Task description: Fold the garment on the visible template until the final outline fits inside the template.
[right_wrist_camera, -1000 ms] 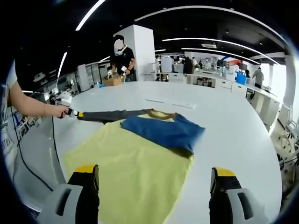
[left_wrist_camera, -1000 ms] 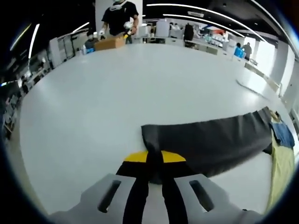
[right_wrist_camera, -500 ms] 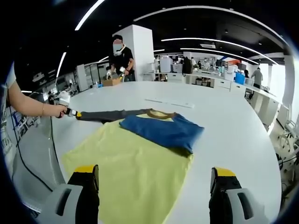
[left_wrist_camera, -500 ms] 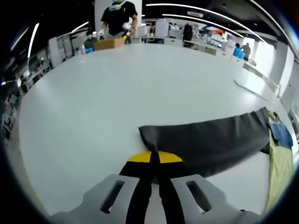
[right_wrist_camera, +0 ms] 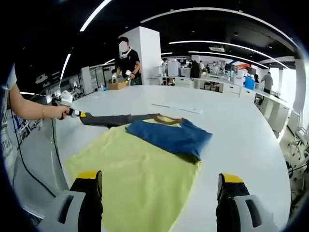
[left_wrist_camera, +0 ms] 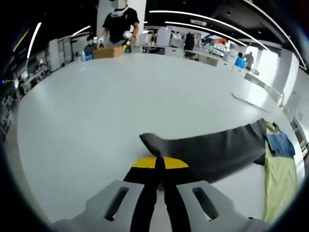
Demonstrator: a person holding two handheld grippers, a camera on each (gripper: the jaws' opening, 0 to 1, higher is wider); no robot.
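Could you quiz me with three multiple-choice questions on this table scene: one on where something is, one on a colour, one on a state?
1. Where does the blue cloth lie?
A. on the yellow sheet
B. on the floor
C. in the cardboard box

2. What colour is the sleeve that the left gripper grips?
A. red
B. dark grey
C. white

3. How do the right gripper's jaws stand?
A. shut on the sheet
B. shut on the cloth
C. wide open

Answers: 1 A, the cloth rests on the sheet's far part. 2 B, the sleeve stretches dark grey from the closed jaws. 3 C, the jaws stand far apart, holding nothing.
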